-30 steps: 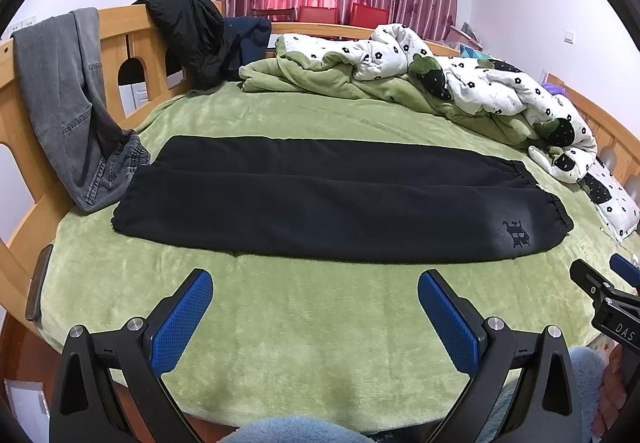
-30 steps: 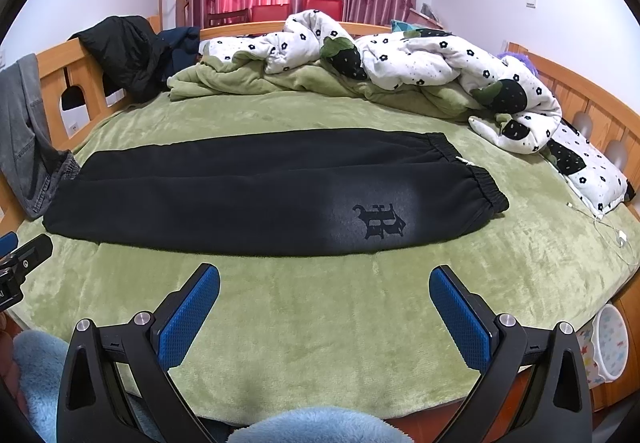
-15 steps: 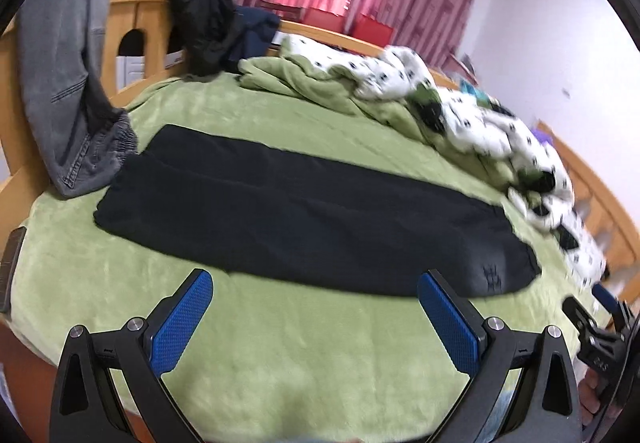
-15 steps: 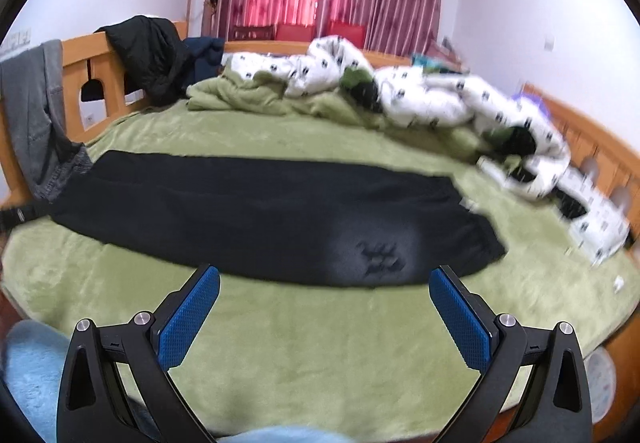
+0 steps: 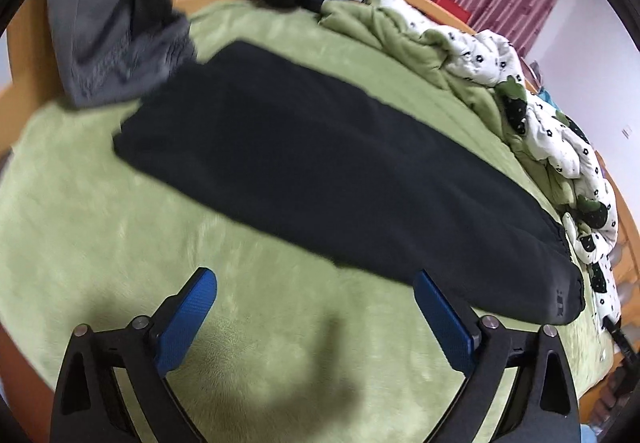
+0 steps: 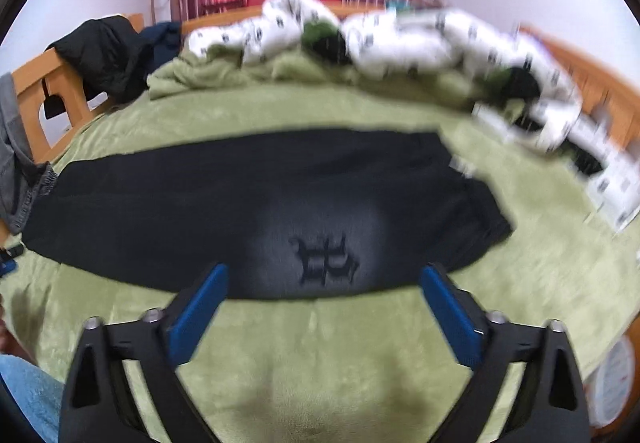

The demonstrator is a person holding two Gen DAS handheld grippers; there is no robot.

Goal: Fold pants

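Both my left tool (image 5: 314, 293) and right tool (image 6: 323, 285) hover wide, jaws closing on nothing, over the black pants (image 6: 248, 211) lying flat on the bed (image 5: 80, 227).

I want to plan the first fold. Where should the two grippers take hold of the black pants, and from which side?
Grip the near long edge of the black pants, coming from the front side of the bed. They lie flat, lengthwise across it. Right gripper, closing, nears the logo end; left gripper, closing, holds nothing.

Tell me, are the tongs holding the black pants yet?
No. Both the left tongs and right tongs are closing but empty; the black pants lie untouched on the green blanket.
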